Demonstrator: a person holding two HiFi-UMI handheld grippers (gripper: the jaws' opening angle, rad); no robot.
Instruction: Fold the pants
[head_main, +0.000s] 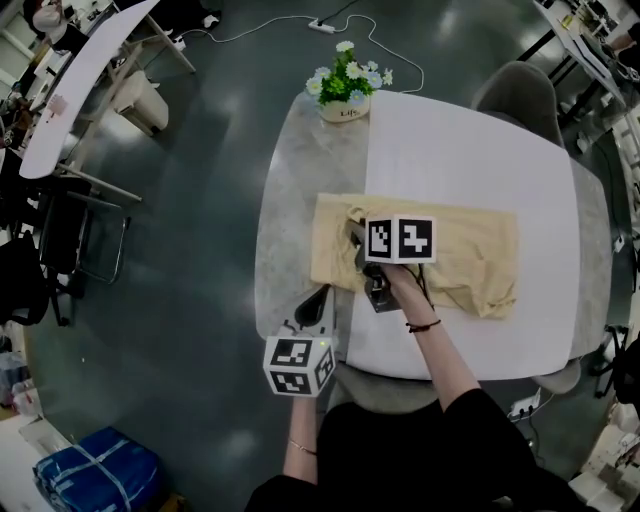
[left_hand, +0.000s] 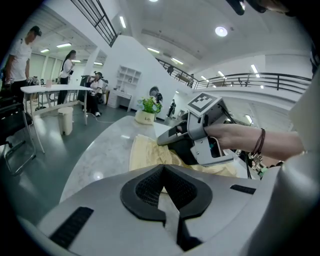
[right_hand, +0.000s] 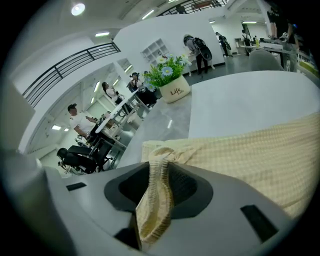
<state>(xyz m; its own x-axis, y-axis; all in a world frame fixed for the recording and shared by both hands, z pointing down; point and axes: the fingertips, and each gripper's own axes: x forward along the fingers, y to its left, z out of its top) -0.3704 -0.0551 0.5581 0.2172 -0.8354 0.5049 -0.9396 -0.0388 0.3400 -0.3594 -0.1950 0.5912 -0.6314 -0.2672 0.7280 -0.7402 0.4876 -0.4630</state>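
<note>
The pale yellow pants (head_main: 470, 250) lie folded into a wide band across the white and grey table (head_main: 450, 140). My right gripper (head_main: 354, 235) hangs over the band's left part. In the right gripper view a bunched strip of the cloth (right_hand: 157, 200) stands up between its jaws, with dark gaps on both sides; the pads do not press on it, so the right gripper (right_hand: 162, 175) is open. My left gripper (head_main: 322, 293) sits at the table's near left edge, short of the pants. The left gripper (left_hand: 165, 172) is shut and empty, and its view shows the pants (left_hand: 145, 152) and the right gripper (left_hand: 167, 137).
A pot of flowers (head_main: 345, 95) stands at the table's far edge. A grey chair (head_main: 520, 95) is at the far right and another (head_main: 400, 390) is at the near side. Desks, chairs and people fill the room at the left (right_hand: 80, 125).
</note>
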